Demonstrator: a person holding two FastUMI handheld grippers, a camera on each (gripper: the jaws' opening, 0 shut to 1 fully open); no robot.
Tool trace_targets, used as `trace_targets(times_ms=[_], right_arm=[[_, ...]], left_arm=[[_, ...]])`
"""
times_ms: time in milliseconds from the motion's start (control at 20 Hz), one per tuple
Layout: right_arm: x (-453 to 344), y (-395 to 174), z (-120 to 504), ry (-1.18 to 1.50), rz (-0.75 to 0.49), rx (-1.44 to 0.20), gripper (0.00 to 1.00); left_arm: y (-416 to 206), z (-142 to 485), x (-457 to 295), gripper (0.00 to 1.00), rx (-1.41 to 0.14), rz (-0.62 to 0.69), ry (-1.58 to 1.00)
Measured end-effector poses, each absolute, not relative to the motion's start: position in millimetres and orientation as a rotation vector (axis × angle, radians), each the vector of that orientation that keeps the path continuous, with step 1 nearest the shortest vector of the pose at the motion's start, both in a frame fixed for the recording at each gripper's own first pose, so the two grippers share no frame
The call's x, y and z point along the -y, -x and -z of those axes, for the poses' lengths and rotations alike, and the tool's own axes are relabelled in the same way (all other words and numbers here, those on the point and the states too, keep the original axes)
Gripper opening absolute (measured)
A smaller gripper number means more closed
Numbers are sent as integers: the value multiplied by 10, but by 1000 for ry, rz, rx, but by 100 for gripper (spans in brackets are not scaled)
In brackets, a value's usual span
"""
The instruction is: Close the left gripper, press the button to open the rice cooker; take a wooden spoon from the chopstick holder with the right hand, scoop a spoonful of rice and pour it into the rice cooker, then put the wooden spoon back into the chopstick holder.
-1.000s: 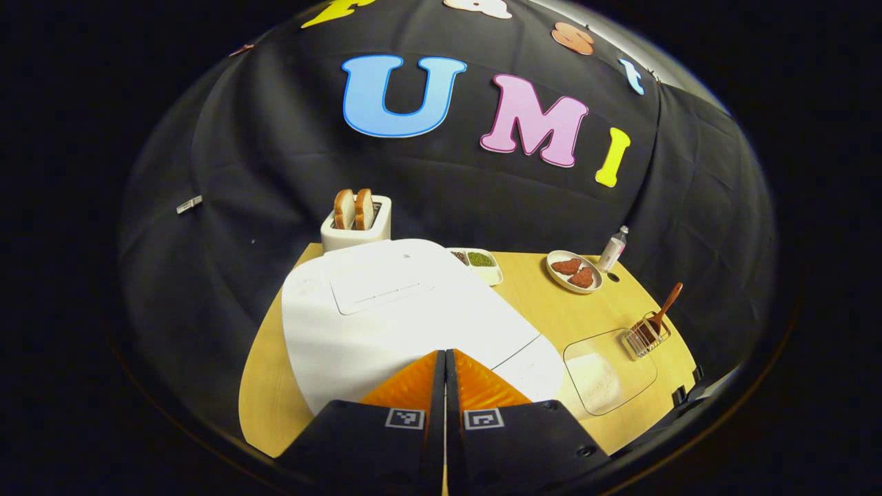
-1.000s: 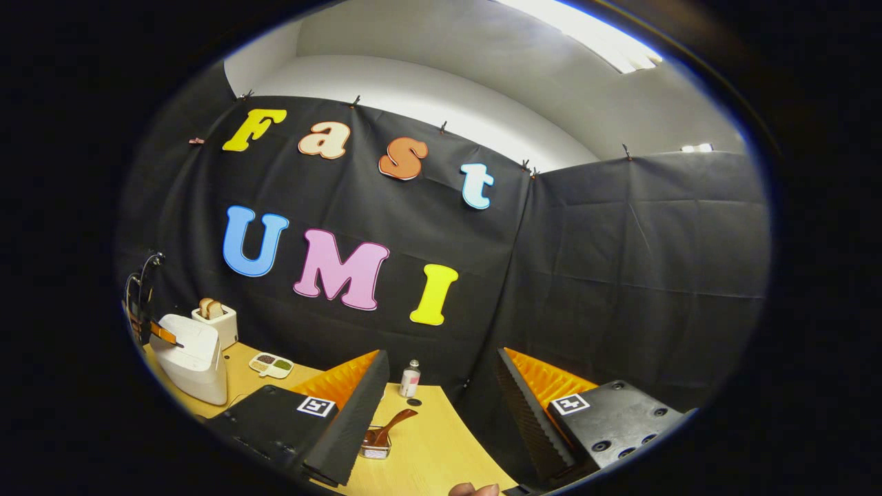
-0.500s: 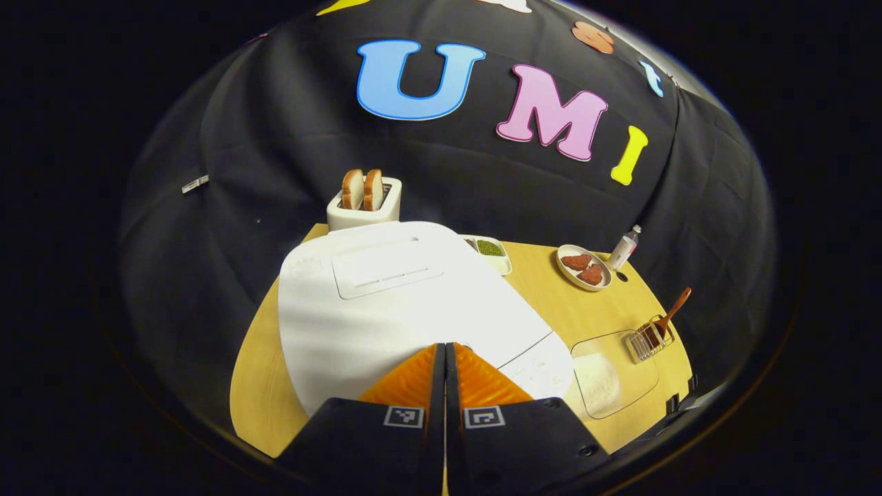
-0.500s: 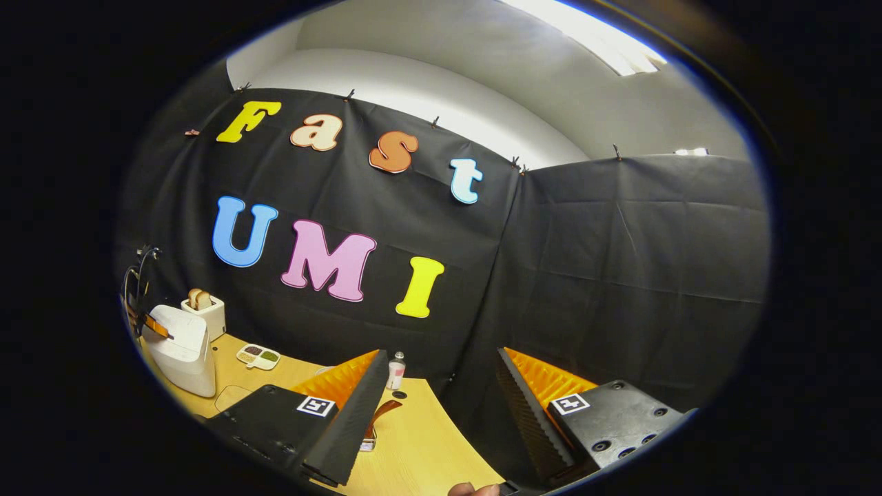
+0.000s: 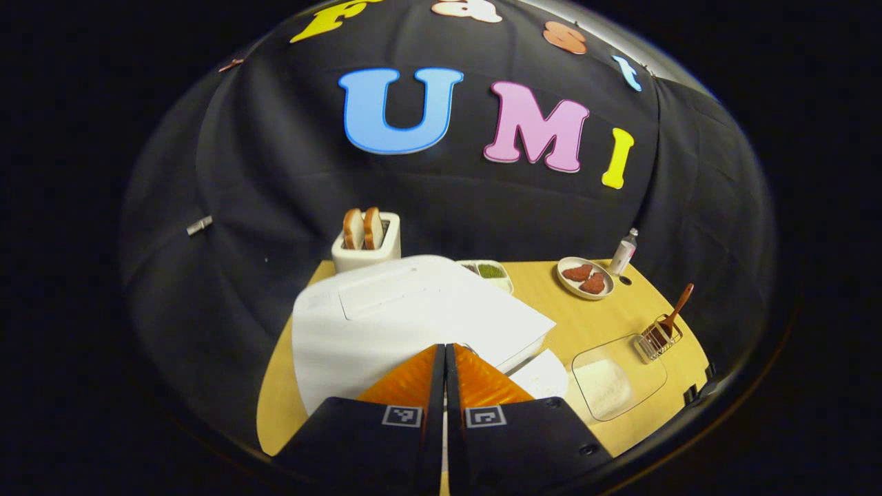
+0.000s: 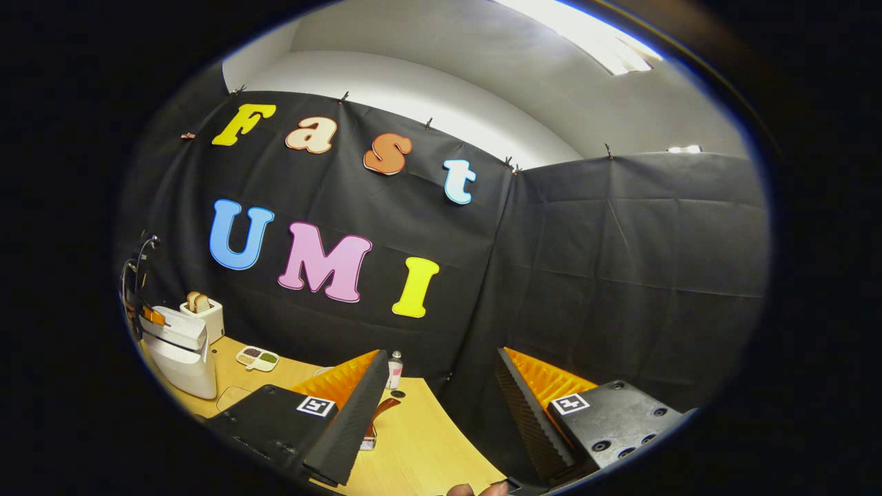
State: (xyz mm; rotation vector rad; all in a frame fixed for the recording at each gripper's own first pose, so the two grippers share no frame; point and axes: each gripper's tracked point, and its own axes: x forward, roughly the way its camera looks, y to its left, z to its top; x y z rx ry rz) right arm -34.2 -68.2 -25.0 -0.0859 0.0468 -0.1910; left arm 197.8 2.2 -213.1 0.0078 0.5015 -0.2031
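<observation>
In the left gripper view the left gripper point(image 5: 444, 358) has its two fingers pressed flat together with nothing between them, their tips right at the front edge of the white rice cooker point(image 5: 386, 324). The cooker's lid point(image 5: 420, 303) stands slightly raised, a gap showing along its front edge just right of the fingertips. Farther right of the fingers a clear tray of rice point(image 5: 617, 379) lies on the wooden table point(image 5: 572, 317), and just beyond it stands the wire chopstick holder point(image 5: 658, 339) with the wooden spoon point(image 5: 677, 306) leaning out of it. In the right gripper view the right gripper point(image 6: 434, 420) has its fingers spread wide, holding nothing; the spoon's handle shows beside its left finger point(image 6: 351, 420).
</observation>
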Motion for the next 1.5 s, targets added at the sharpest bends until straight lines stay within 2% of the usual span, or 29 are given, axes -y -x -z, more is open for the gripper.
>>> trace_targets(times_ms=[200,400,450,500,550,650,850,1100,1350,1500], right_arm=[[623,404,189,72,179,-36,97],[548,442,162,56,159,-19,97],[527,443,164,42,153,-18,97],[499,447,178,22,143,-17,98],[463,446,188,-3,130,-16,98],[402,418,233,-51,102,-19,98],[460,293,421,-38,96,-38,98],[436,-20,484,55,14,25,98],[383,-377,699,-89,-71,-14,98],[526,-562,832,-87,-64,-19,98]], left_arm=[[-2083,1489,-148,11,-306,146,-30],[-1989,1072,-188,29,-207,139,-15],[-1941,973,-197,53,-181,132,-7],[-1871,862,-178,62,-154,132,4],[-1771,784,-179,81,-128,131,11],[-1554,642,-208,99,-86,116,12],[-1064,400,-297,98,-7,70,59],[-430,177,-329,97,24,-5,32],[29,24,-45,98,23,-39,20],[166,28,143,98,6,-43,5]])
